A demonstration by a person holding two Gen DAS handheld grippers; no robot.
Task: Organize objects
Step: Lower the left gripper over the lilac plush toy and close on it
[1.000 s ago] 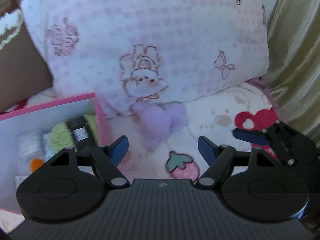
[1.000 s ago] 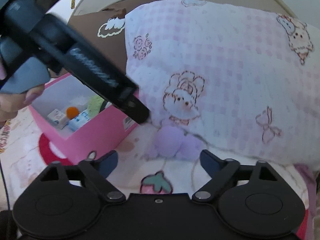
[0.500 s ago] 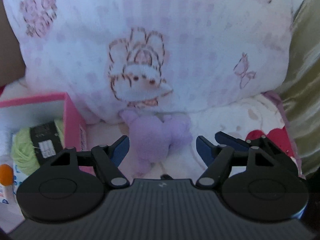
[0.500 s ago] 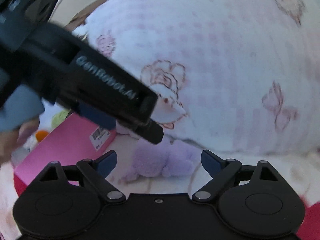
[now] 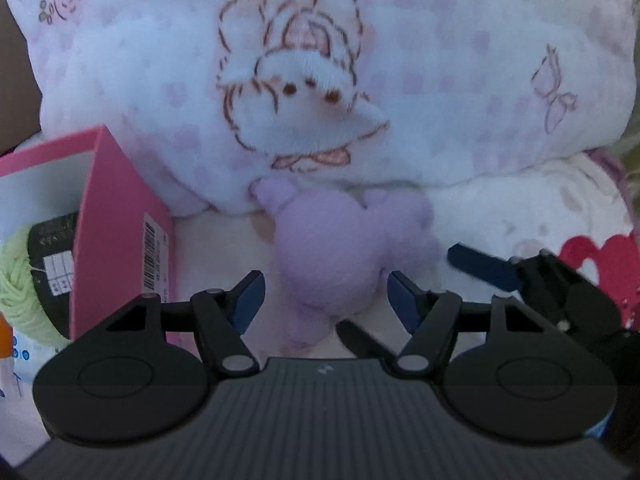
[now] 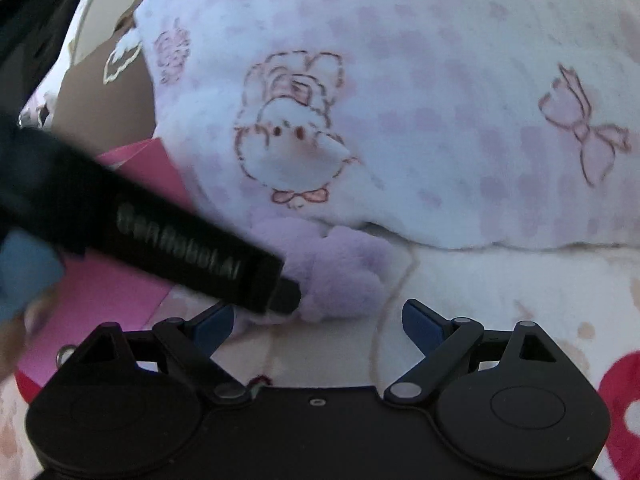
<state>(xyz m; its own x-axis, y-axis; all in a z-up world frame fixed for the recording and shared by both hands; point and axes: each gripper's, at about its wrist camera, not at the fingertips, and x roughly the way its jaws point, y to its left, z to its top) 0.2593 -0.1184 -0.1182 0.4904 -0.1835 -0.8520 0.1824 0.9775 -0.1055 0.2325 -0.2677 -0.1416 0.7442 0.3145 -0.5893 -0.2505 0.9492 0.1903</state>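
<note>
Closing in on a lilac plush toy (image 5: pixel 332 256), we hold the left gripper (image 5: pixel 324 300) with its blue pads spread wide on either side of the toy's lower body, neither pad touching the fabric. The toy lies on a patterned bedspread (image 5: pixel 540 208), its head tucked against the foot of a large pink-checked pillow (image 5: pixel 440 80) and just beside the outer wall of a pink box (image 5: pixel 120 216). Our right gripper (image 6: pixel 316 322) is also spread open and holds nothing; it waits near the toy's other side, its tip visible at the right of the left wrist view.

We judge this to be the reach-and-grasp step, with the toy not yet taken. The next move calls for easing the left pads a little further forward around the plush body and squeezing it, firmly enough that the soft stuffing does not slip free, then lifting it over the pink wall into the box.

That box already holds a skein of pale green yarn (image 5: pixel 20 280) with a dark label, something orange (image 5: pixel 4 338) and a white-and-blue packet (image 5: pixel 16 364) at the frame's edge; more of its contents we cannot make out.
</note>
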